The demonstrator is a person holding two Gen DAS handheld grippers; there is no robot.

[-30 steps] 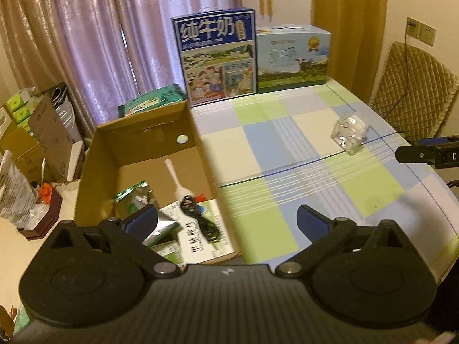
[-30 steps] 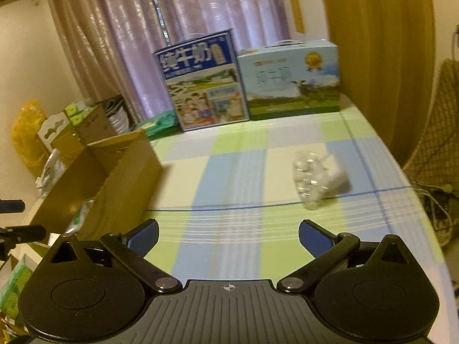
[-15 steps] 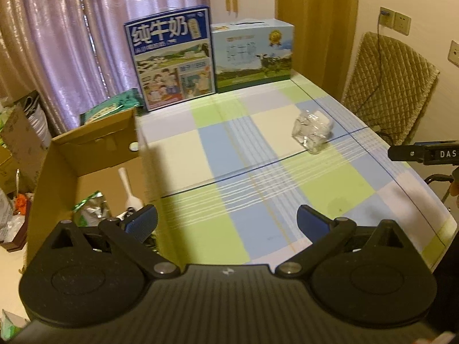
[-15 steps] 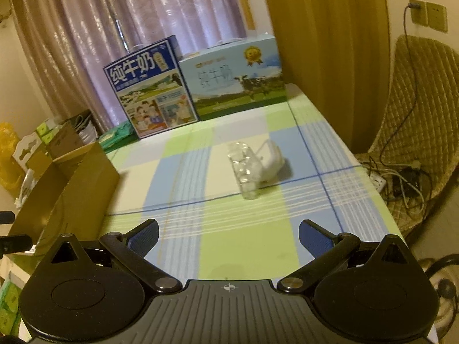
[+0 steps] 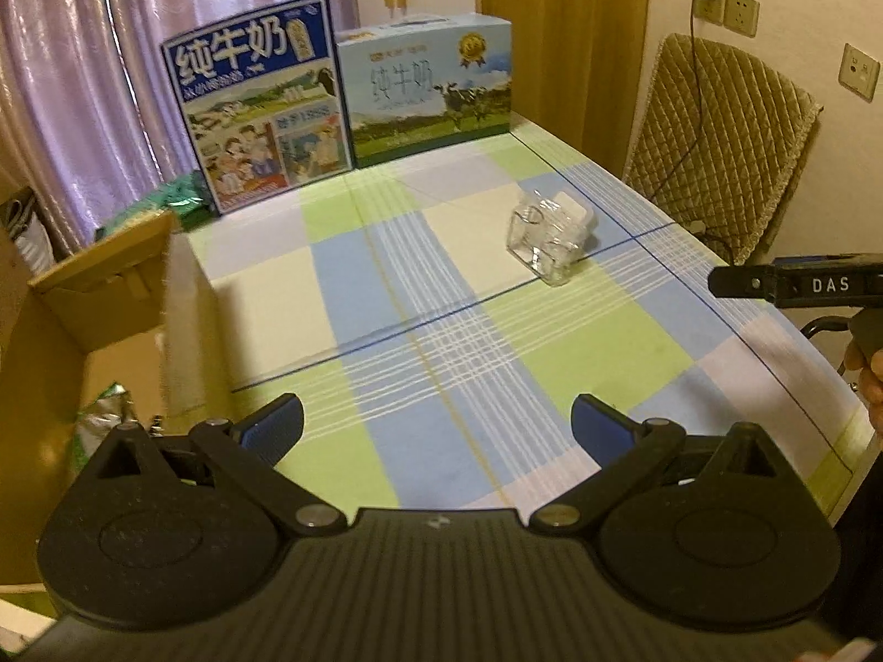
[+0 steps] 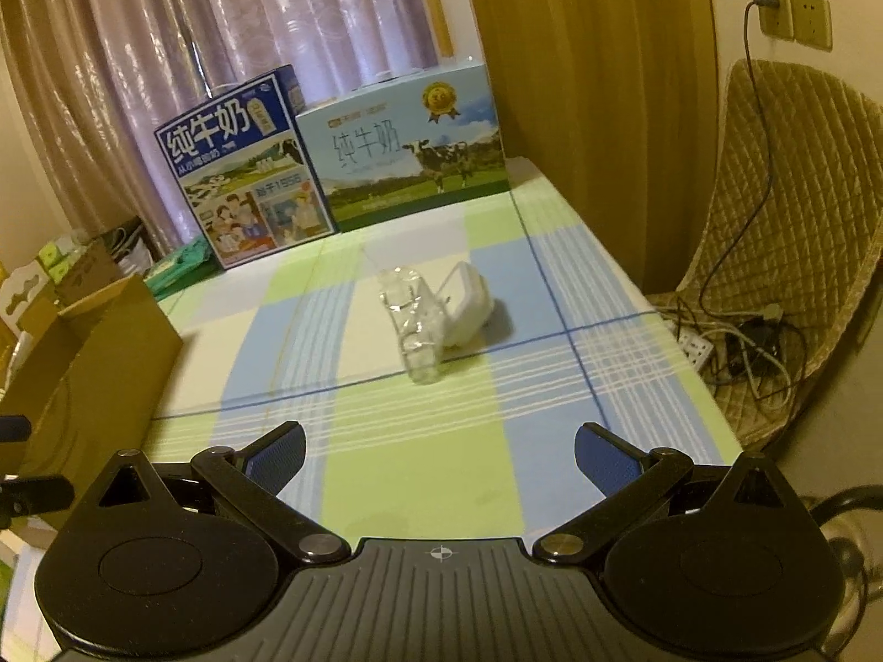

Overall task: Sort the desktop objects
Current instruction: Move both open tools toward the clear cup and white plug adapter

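place: home dining room — checked tablecloth (image 5: 441,298) | curtains (image 6: 287,22) | milk cartons (image 5: 259,99) | quilted chair (image 6: 794,209)

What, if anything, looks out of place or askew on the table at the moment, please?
One thing: a clear plastic container lies tipped on its side mid-table, its white lid hanging open beside it. The two milk cartons at the far edge stand upright. Nothing looks spilled.

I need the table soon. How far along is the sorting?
Some items already lie in the brown cardboard box. Nothing is in hand: the left gripper and right gripper are open. The clear plastic container is left on the checked tablecloth.
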